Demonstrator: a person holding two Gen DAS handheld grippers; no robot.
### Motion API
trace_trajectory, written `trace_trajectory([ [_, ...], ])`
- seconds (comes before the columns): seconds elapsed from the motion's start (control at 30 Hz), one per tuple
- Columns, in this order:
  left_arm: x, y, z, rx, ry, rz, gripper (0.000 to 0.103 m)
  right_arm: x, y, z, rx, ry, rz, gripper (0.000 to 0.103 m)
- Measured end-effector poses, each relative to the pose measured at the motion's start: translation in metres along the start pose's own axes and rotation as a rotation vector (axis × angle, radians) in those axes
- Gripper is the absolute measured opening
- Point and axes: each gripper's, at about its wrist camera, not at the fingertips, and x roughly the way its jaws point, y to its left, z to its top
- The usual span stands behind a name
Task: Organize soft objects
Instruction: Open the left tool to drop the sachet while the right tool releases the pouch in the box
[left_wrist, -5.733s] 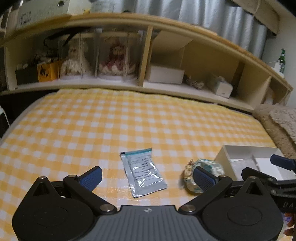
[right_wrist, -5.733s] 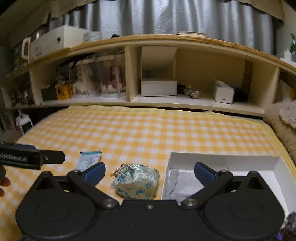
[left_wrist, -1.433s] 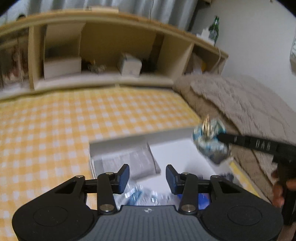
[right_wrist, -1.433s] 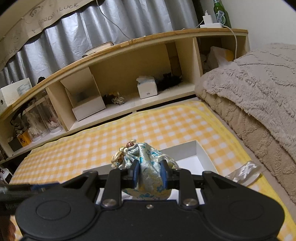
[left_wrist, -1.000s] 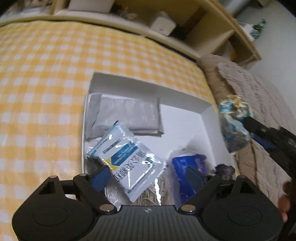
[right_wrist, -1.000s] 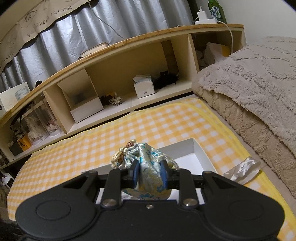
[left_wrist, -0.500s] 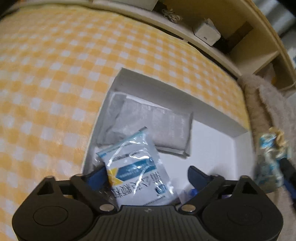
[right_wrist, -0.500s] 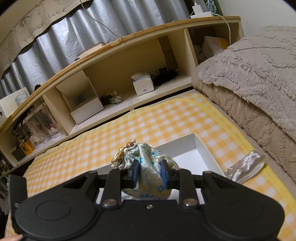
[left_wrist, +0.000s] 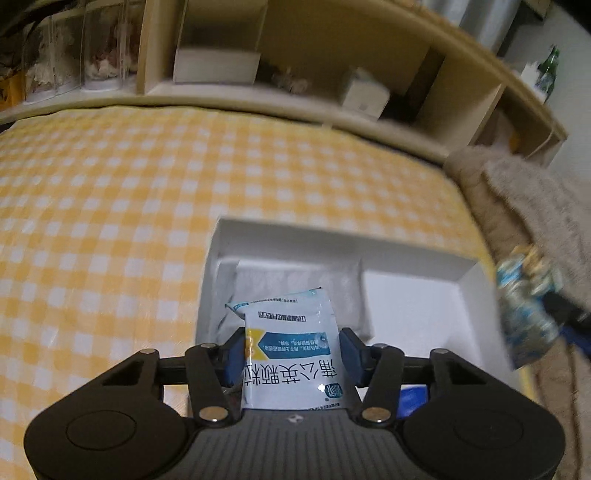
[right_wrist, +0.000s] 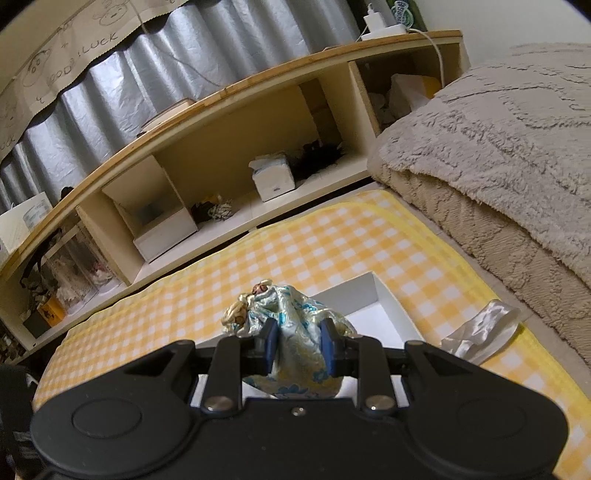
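We see the bed's yellow checked sheet (left_wrist: 147, 206) filling most of both views, with a long wooden shelf unit (right_wrist: 229, 110) along its head edge and a beige fuzzy blanket (right_wrist: 498, 122) piled along its right edge. Above the shelf hangs a grey curtain (right_wrist: 147, 74) under a paper strip on which we can read "LUCK"; the rest of its writing is cut off by the frame. On the shelf top a green bottle (right_wrist: 400, 11) shows part of a label, too cropped for us to read.

A white box (left_wrist: 413, 314) sits on the sheet near the right edge, beside the blanket. Inside it, along its left wall, lies a grey packet (left_wrist: 295, 284), half covered. Something blue in the box's near corner is mostly hidden behind the left gripper's body.

The left gripper (left_wrist: 291, 350) hangs over the box's left part, its jaws closing around a white and blue sachet (left_wrist: 291, 354) printed with Chinese characters, upside down to us; the small print is too fine to read. The sachet stands between the pads, and we cannot tell whether they press it yet.

The right gripper (right_wrist: 299, 350) pinches a floral satin pouch (right_wrist: 295, 332) above the box's right edge; in the left view it is a blur. A crumpled clear wrapper (right_wrist: 484, 328) lies on the sheet's right edge.
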Motion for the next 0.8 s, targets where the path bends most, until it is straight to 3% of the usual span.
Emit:
trace_trajectory([
  [0.1, -0.011, -0.006, 0.010, -0.012, -0.035, -0.042, 0.053, 0.001, -0.004, 0.001, 0.008, -0.004, -0.021, 0.026],
  [0.3, -0.008, -0.044, 0.023, 0.083, -0.108, -0.136, 0.054, 0.009, -0.015, 0.001, 0.046, 0.003, -0.071, 0.026],
  [0.57, 0.042, -0.091, 0.023, 0.156, -0.050, -0.252, 0.054, 0.019, -0.035, 0.000, 0.109, 0.008, -0.137, 0.026],
  [0.63, 0.052, -0.097, 0.023, 0.160, -0.049, -0.276, 0.058, 0.023, -0.040, 0.000, 0.129, 0.009, -0.152, 0.026],
  [0.7, 0.062, -0.102, 0.021, 0.154, -0.049, -0.293, 0.072, 0.027, -0.043, 0.000, 0.137, 0.012, -0.161, 0.026],
  [0.8, 0.079, -0.104, 0.020, 0.140, -0.014, -0.317, 0.077, 0.036, -0.046, -0.003, 0.140, 0.028, -0.178, 0.026],
])
